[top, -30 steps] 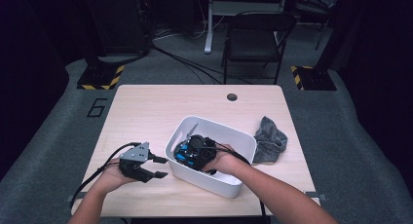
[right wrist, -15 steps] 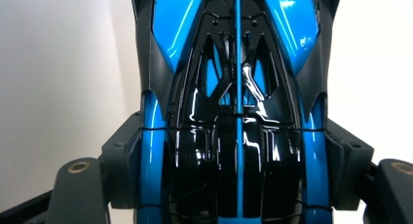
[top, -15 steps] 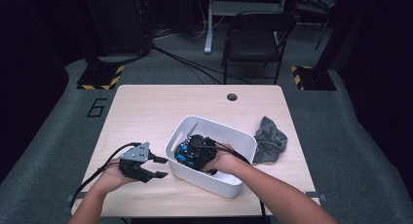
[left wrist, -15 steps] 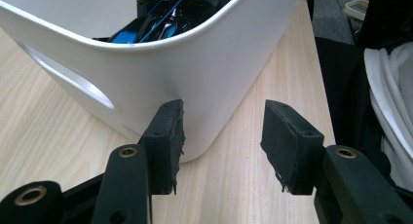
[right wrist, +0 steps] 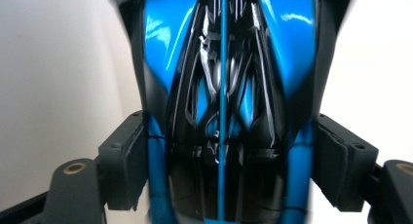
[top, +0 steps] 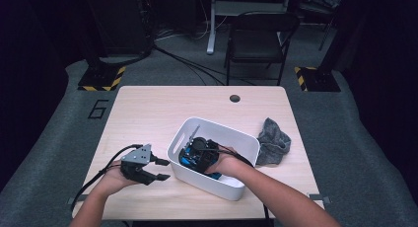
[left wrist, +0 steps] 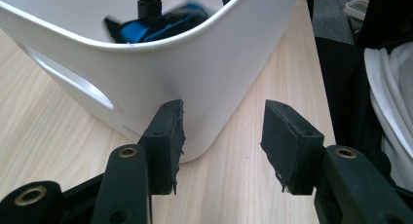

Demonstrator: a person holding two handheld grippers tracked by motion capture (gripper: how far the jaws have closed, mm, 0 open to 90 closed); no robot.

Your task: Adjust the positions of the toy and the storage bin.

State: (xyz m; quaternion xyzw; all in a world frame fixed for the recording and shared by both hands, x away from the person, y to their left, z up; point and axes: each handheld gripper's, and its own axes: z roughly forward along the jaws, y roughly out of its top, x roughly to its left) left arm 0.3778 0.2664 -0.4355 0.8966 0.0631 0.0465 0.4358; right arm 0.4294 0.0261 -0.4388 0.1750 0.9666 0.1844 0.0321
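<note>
A white bin (top: 224, 130) stands on the wooden table (top: 162, 108), toward its front. Inside it my right gripper (top: 191, 155) has a glossy blue and black object (right wrist: 221, 87) between its jaws, with both pads against the object's sides. Those jaws have just been opening a little with the object still between them. The object's blue edge (top: 186, 161) peeks out beside the gripper, and over the bin's rim in the left gripper view (left wrist: 156, 27). My left gripper (top: 161, 170) rests open and empty just left of the bin. Its jaws (left wrist: 221, 141) point at the bin's outer wall (left wrist: 204, 63).
A crumpled grey cloth (top: 272, 142) lies on the table right of the bin. A round cable hole (top: 234, 98) sits near the table's far edge. A black chair (top: 261, 37) stands beyond the table. The bin has an oval handle cut-out (left wrist: 73, 83).
</note>
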